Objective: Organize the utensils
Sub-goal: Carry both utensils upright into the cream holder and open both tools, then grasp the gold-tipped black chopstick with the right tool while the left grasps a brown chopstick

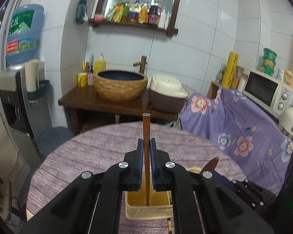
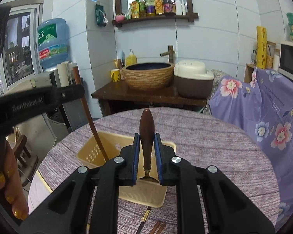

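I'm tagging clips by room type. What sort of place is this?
Probably a small home kitchen or dining corner: a microwave on a cloth-covered counter, a rice cooker beside a basin sink, and cooking-oil bottles on a wall shelf.

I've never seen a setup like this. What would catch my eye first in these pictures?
Probably the two black grippers, each clamped on a brown utensil held upright over a yellow basket on the purple-clothed round table. The left gripper pinches a thin chopstick whose tip dips into the basket; the right gripper holds a wooden-handled utensil. Behind them, a woven-looking basin sits on a dark wooden stand.
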`<state>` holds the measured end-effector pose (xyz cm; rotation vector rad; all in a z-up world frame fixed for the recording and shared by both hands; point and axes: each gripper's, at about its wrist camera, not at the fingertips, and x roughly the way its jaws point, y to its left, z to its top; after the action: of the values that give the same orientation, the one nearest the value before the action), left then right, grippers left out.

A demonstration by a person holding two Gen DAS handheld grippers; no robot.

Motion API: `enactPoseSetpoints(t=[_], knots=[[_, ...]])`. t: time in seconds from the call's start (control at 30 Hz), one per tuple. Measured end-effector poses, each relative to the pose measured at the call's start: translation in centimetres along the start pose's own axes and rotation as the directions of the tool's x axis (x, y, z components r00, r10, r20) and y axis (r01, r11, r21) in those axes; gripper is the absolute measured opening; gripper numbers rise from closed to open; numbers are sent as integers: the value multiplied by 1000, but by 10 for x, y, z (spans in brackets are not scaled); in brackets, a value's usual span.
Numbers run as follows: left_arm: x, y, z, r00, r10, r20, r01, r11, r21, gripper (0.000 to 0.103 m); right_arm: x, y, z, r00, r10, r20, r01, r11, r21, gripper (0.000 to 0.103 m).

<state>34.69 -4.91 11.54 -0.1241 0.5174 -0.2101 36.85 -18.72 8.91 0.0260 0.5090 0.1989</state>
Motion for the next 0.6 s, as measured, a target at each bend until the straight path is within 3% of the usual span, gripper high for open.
enactPoseSetpoints(t=[0.2,0.37,0.43,0.47,0.5,0.53,0.57,0.6], knots=[[16,6,-17,999,17,-45,-17,1000,9,7,12,1,-17,1000,-2,-23,2,1000,-3,16],[18,11,-20,998,-11,-63,9,1000,-21,7,14,-2,-21,1000,0,-7,0,1000,11,17],[12,11,-20,998,-18,-62,17,1000,-16,8,9,-3,-21,1000,2,10,-2,1000,6,24],[7,10,-21,998,-19,-57,18,1000,-9,14,5,-3,-22,1000,-7,21,7,1000,-1,29],[2,10,-22,998,-19,-53,19,1000,-4,20,0,-2,-23,999,-16,33,16,1000,-8,41],[-5,10,-24,999,-20,-46,20,1000,-1,38,-6,-1,-24,999,-17,42,18,1000,-8,49],[-13,12,-27,999,-23,-37,24,1000,2,55,-13,-1,-26,998,-17,55,17,1000,-8,49],[-21,14,-31,999,-24,-27,24,1000,6,59,-21,0,-29,998,-19,65,20,1000,-15,49]])
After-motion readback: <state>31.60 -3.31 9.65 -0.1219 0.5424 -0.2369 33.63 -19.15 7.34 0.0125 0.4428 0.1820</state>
